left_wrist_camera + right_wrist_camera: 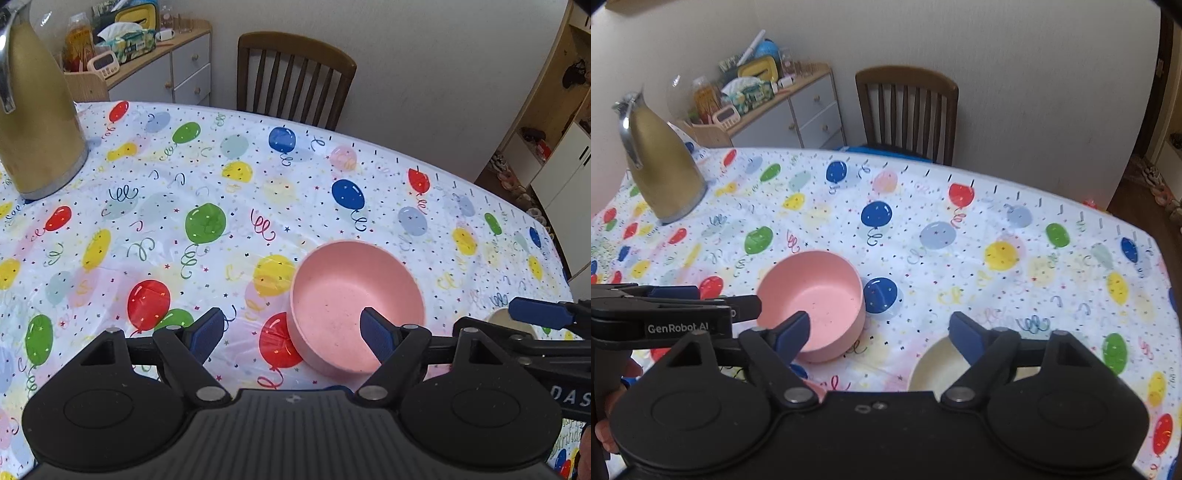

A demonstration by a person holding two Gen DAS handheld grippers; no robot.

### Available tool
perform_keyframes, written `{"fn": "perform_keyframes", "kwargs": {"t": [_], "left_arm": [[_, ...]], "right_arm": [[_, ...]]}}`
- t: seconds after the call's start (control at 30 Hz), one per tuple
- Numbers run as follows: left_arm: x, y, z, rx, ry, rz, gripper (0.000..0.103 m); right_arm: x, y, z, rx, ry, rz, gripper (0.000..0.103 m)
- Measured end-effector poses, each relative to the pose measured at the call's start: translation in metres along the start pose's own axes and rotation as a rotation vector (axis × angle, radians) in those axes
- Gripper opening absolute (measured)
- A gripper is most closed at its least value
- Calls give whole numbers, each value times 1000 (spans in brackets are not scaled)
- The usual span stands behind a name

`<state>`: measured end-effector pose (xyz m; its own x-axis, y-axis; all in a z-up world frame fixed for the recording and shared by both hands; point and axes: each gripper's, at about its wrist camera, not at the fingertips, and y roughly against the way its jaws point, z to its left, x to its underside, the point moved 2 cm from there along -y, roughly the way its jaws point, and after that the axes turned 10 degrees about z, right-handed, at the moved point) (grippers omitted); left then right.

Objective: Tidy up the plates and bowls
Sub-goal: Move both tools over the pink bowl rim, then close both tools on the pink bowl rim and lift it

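A pink bowl (354, 302) stands upright on the balloon-print tablecloth; it also shows in the right wrist view (816, 299). My left gripper (293, 332) is open and empty, its right finger over the bowl's inside and its left finger outside the bowl. A cream bowl (934, 369) lies close in front of my right gripper (879, 332), which is open and empty, with its right finger above the cream bowl's rim. In the left wrist view only a sliver of the cream bowl (498, 317) shows behind the right gripper.
A tall gold thermos jug (37, 122) stands at the table's far left, also in the right wrist view (661, 166). A wooden chair (295, 77) stands behind the table. A cluttered sideboard (783, 107) is against the wall.
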<state>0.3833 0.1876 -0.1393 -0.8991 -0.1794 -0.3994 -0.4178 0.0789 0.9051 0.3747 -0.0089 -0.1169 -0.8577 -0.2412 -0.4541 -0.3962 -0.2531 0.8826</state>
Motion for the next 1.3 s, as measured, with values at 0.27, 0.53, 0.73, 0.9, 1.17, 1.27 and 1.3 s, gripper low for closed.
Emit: {"fn": "perform_keyframes", "kwargs": {"t": [0.27, 0.53, 0.73, 0.9, 1.17, 1.27, 1.3], "left_arm": [[-3, -28, 3, -1, 9, 24, 72], [-1, -41, 4, 26, 44, 48, 35], [0, -40, 5, 53, 69, 49, 20], [1, -35, -1, 34, 45, 48, 13], [9, -16, -9, 35, 21, 52, 12], [14, -4, -15, 37, 13, 53, 12], [16, 0, -18, 37, 9, 54, 12]], "right_arm": [[-7, -42, 9, 5, 4, 64, 58], [-8, -64, 9, 0, -9, 100, 34], [-9, -64, 16, -16, 3, 101, 15], [-8, -63, 23, 6, 22, 113, 12], [-4, -46, 23, 11, 30, 92, 11], [-1, -34, 20, 0, 20, 89, 11], [1, -29, 19, -2, 18, 87, 11]]}}
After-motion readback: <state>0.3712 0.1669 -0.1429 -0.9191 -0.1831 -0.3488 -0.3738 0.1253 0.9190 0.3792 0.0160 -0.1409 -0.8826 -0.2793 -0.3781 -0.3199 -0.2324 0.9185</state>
